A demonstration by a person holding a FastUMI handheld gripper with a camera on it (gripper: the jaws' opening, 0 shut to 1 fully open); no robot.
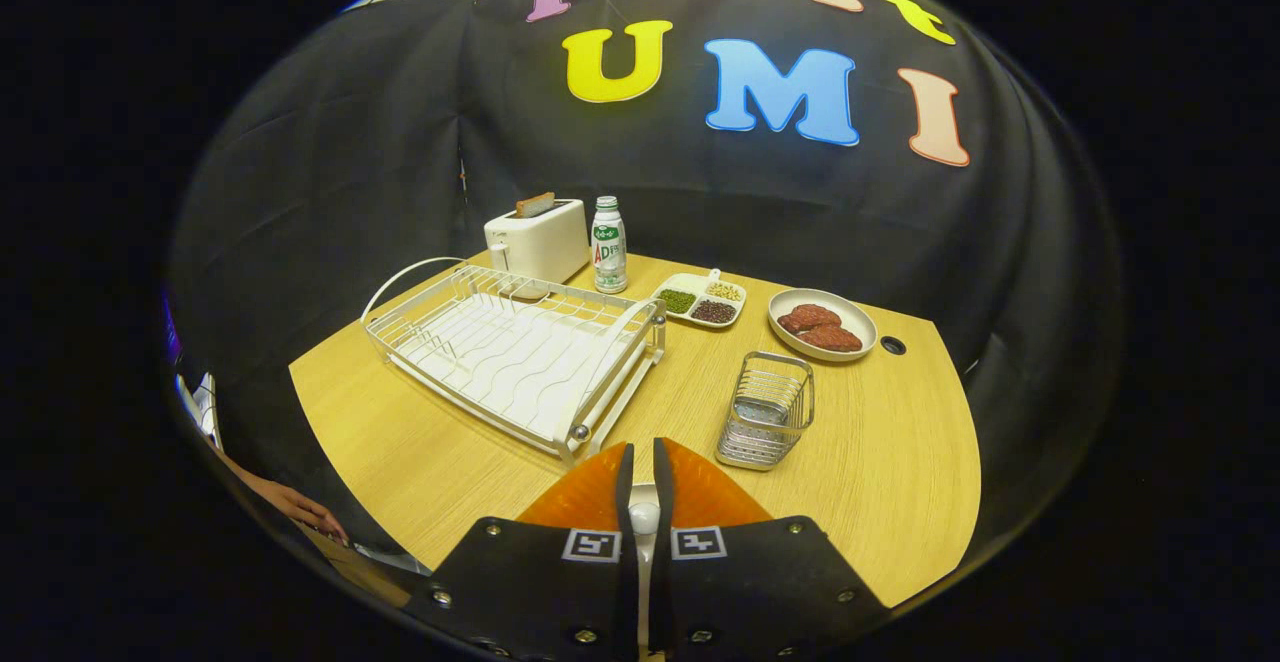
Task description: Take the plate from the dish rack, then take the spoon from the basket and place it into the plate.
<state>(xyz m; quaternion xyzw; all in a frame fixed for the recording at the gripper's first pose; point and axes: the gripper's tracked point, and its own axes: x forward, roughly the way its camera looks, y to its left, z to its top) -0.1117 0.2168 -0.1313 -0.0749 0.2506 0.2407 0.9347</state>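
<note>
Orange was the colour of the plate (pixel 690 497) caught between the claw's (pixel 643 457) two black fingers (pixel 625 472), which stood nearly together, clenched on it. The flat orange plate was held edge-on, so its surface fanned out to both sides of the fingers, low above the near edge of the pale wooden table (pixel 880 462). A small white knob sat in the narrow gap between the fingers, just behind the plate.

Just ahead of the fingers and a little to the left lay the white wire dish rack (pixel 515 352), its slots bare, its near corner close to the held plate. Just ahead and to the right stood the small silver wire basket (pixel 766 410), upright on the table, near the plate but apart from it. Something pale lay in its bottom; whether that was the spoon could not be told.

Beyond the rack stood a white toaster (pixel 538 239) with a slice of bread (pixel 535 204) sticking out of it, and beside it a white bottle (pixel 608 244) with a green label. Beyond the basket were a white divided tray (pixel 701 301) holding green, dark and pale beans, and a white oval dish (pixel 822 324) carrying two reddish-brown pieces. A person's hand (pixel 300 512) showed to the left, off the table's edge.
</note>
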